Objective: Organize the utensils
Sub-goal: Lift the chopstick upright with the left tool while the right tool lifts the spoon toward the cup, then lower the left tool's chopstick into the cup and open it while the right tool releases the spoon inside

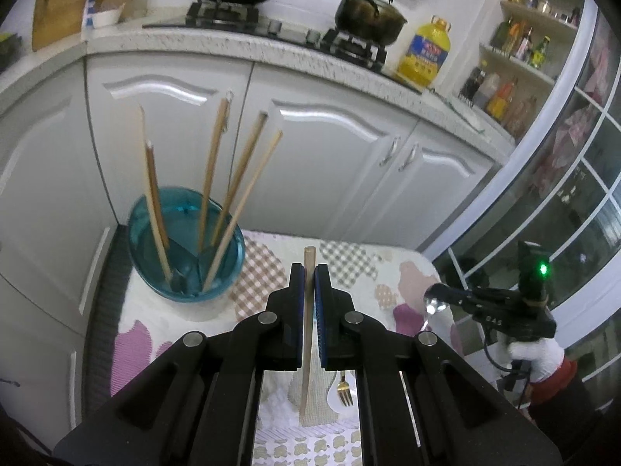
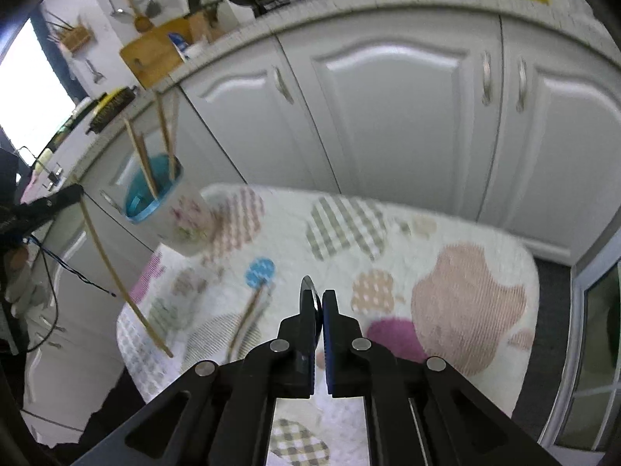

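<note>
Left gripper [image 1: 309, 272] pinches a chopstick [image 1: 307, 330] near its top; right gripper [image 2: 318, 303] clamps a spoon [image 2: 309, 291]. Both hang above the desk [image 2: 446, 233]. Risk: chopstick pivots, missing the holder [image 1: 186, 240].

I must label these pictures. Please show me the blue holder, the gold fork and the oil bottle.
blue holder [image 1: 217, 291]: left wrist view, front of its rim.
gold fork [image 1: 344, 392]: left wrist view, its prongs.
oil bottle [image 1: 425, 56]: left wrist view, its label.
</note>
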A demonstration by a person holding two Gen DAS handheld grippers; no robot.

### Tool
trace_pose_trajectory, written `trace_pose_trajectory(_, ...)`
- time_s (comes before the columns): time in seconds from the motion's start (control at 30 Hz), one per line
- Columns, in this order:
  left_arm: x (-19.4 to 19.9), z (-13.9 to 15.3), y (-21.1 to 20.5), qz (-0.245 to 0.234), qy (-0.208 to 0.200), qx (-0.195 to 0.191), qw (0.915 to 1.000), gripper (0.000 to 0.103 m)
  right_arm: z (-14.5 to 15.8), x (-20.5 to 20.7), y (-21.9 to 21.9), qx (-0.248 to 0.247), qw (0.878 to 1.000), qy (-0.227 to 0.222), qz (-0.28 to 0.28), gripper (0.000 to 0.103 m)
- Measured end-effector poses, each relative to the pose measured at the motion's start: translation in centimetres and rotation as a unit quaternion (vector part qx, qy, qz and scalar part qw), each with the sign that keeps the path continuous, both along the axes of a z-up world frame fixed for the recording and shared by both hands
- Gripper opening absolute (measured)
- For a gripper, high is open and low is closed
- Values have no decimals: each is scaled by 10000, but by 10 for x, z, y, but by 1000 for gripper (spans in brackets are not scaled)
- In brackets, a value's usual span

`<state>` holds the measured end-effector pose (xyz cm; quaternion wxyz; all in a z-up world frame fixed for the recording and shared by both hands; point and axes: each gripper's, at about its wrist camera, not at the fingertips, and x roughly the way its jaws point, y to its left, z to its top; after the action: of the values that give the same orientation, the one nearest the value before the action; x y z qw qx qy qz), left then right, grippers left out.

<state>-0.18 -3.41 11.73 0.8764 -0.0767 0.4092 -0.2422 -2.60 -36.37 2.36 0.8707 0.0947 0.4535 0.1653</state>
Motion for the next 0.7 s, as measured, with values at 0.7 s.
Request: trace_pose_trajectory(0.7,9,104,64,765,-1231,-103,9894,4,121,51,122,85,9905,-1309,403,3)
